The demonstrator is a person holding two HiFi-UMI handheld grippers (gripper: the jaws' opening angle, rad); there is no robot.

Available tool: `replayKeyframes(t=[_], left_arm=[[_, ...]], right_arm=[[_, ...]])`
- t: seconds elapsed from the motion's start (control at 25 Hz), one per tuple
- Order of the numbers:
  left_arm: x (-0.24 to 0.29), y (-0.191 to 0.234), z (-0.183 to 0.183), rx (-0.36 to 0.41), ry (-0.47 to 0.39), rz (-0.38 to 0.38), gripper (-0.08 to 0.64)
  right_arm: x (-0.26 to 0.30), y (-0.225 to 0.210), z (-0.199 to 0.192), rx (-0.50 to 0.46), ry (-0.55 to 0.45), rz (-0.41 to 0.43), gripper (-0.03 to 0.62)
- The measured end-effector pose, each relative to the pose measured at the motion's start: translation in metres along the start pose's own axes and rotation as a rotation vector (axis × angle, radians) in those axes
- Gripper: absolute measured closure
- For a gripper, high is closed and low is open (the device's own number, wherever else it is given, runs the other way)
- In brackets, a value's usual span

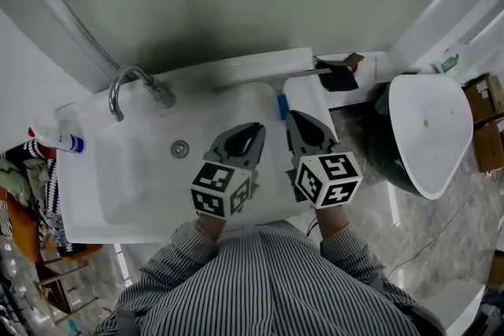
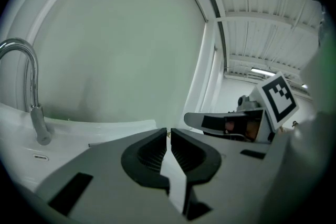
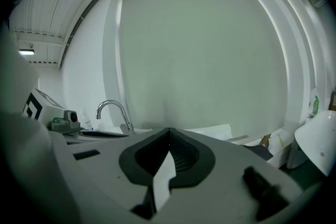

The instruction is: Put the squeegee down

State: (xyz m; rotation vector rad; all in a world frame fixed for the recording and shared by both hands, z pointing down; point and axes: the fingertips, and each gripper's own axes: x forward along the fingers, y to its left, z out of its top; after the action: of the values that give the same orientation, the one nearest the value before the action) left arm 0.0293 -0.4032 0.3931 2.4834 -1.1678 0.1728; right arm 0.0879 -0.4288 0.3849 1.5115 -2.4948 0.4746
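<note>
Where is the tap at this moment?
In the head view the tap stands at the back left of the white sink, in the picture's upper left, with a spray bottle just to its left.

Both grippers are out in front, side by side and close: the left gripper (image 1: 253, 128) sits just left of the right gripper (image 1: 293, 118), tips angled slightly toward each other. The left jaws are drawn together, only a thin slit between them, empty; the right jaws meet at the tips, empty too. Behind each gripper's marker cube, striped sleeves (image 1: 169, 256) run back to the body.
</note>
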Motion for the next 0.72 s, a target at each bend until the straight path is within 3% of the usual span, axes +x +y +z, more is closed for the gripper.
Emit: replayKeyframes(t=[0.28, 0.72], left_arm=[[-0.008, -0.007, 0.002, 0.030, -0.007, -0.002, 0.528], [-0.025, -0.010, -0.004, 0.077, 0.015, 0.044, 0.528]], right_arm=[[-0.021, 0.009, 0.005, -0.015, -0.074, -0.013, 0.577], [-0.034, 0.034, 0.003, -0.042, -0.105, 0.033, 0.577]])
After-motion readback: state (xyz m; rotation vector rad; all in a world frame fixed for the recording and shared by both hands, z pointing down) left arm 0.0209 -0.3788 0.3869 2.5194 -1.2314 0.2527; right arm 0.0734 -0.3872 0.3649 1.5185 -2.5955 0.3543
